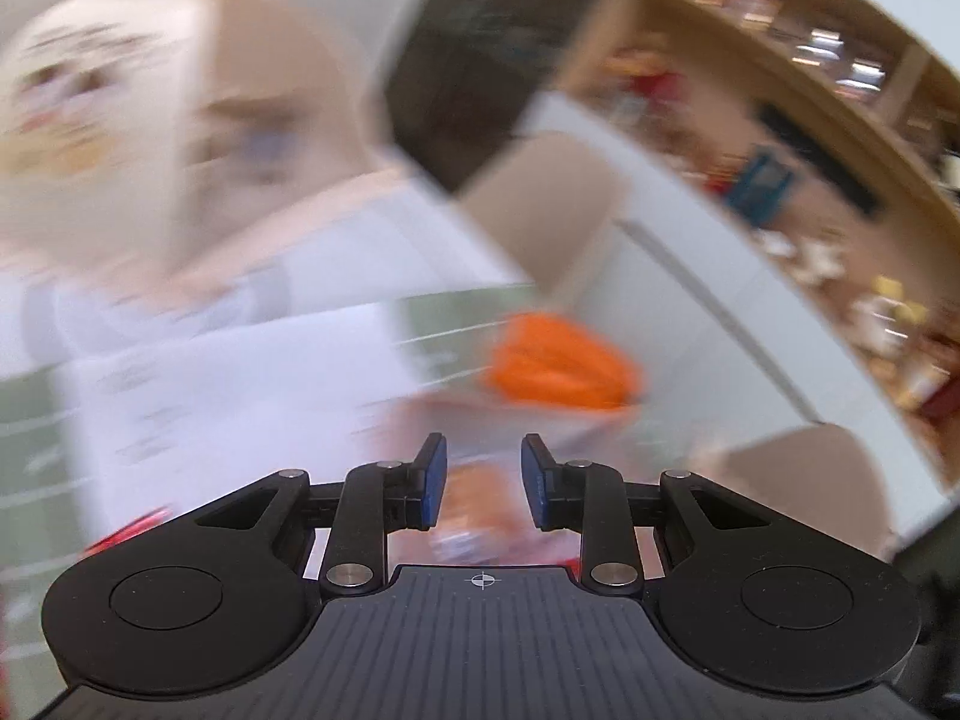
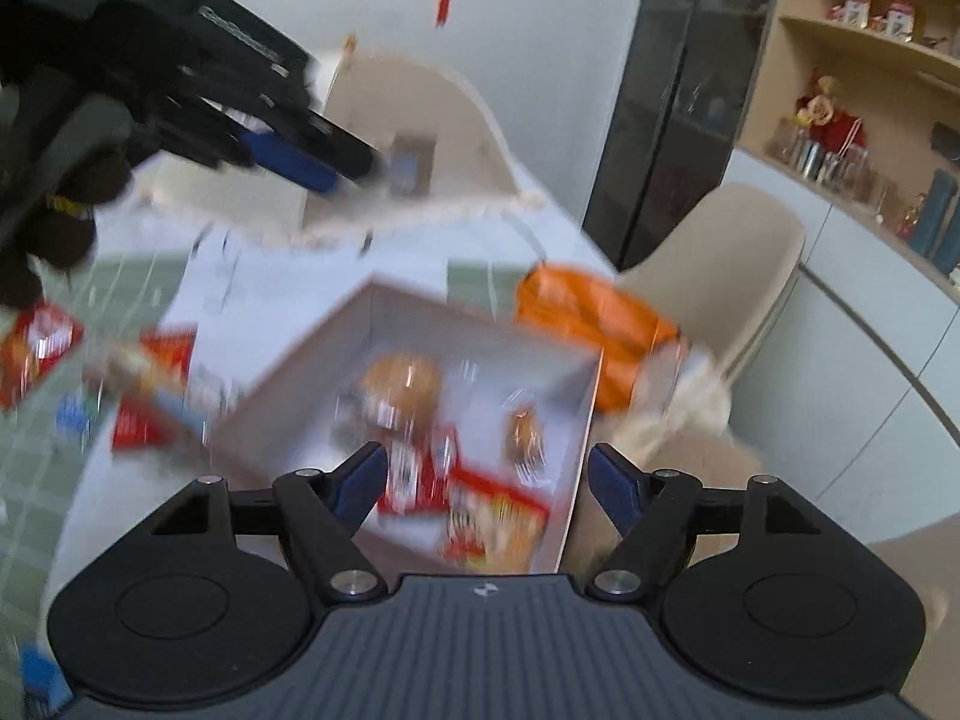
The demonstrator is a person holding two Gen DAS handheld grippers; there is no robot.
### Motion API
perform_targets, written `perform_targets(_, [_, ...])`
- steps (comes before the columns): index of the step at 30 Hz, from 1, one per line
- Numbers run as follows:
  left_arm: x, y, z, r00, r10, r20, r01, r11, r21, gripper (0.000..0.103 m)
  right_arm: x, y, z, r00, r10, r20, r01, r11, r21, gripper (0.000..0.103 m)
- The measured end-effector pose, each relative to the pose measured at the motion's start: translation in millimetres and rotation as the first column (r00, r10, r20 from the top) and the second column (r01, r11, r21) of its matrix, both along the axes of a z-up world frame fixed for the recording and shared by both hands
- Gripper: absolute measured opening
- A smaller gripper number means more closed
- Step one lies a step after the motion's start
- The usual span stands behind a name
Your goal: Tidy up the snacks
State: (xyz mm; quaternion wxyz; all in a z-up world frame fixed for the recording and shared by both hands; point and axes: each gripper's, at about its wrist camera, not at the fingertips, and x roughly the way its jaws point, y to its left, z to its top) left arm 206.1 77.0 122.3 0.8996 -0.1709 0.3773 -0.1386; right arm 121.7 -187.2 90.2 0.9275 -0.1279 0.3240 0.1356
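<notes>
- The left wrist view looks forward over its own gripper (image 1: 483, 483), low and close above the table (image 1: 252, 396), facing a beige chair (image 1: 540, 210) and wall shelves (image 1: 780, 120); heavy blur.
- The right wrist view sits higher, tilted down into an open white box (image 2: 480, 360).
- The 2 views share the orange packet (image 1: 558, 363) (image 2: 591, 324), probably the same chair, and the shelves.

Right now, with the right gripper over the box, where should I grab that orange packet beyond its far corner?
Take the orange packet across its narrow width near the exposed upper end, coming from above. It lies on the table just beyond the white box, so its near end is crowded. Blur hides any seams.
</notes>
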Motion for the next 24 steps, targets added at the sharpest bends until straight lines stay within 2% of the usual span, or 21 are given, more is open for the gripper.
perform_targets(4, [-36, 51, -29, 0.984, 0.154, -0.084, -0.143, 0.982, 0.123, 0.03, -10, 0, -12, 0.997, 0.048, -0.068, -0.046, 0.998, 0.04, 0.075])
perform_targets(8, [-80, 93, -49, 0.964, 0.227, -0.142, -0.188, 0.952, 0.241, 0.03, -11, 21, -10, 0.987, 0.128, -0.094, -0.12, 0.989, 0.086, 0.075])
perform_targets(11, [-122, 125, -62, 0.941, 0.29, -0.174, -0.236, 0.932, 0.274, 0.03, -11, 48, -5, 0.974, 0.206, -0.091, -0.196, 0.975, 0.102, 0.075])
perform_targets(13, [-142, 148, -66, 0.927, 0.319, -0.197, -0.265, 0.929, 0.26, 0.03, -7, 71, -1, 0.961, 0.262, -0.083, -0.253, 0.962, 0.1, 0.076])
perform_targets(17, [-182, 164, -75, 0.912, 0.336, -0.236, -0.306, 0.939, 0.155, 0.03, 9, 122, 3, 0.926, 0.372, -0.062, -0.364, 0.925, 0.103, 0.076])
perform_targets(21, [-193, 159, -76, 0.919, 0.324, -0.224, -0.312, 0.946, 0.091, 0.03, 57, 171, -2, 0.901, 0.406, -0.152, -0.364, 0.899, 0.243, 0.076])
perform_targets(22, [-195, 156, -73, 0.923, 0.317, -0.219, -0.306, 0.948, 0.082, 0.03, 69, 183, -8, 0.896, 0.407, -0.177, -0.359, 0.899, 0.251, 0.076])
perform_targets(24, [-195, 151, -71, 0.931, 0.3, -0.209, -0.293, 0.954, 0.065, 0.03, 84, 208, -24, 0.893, 0.397, -0.21, -0.361, 0.913, 0.189, 0.076])
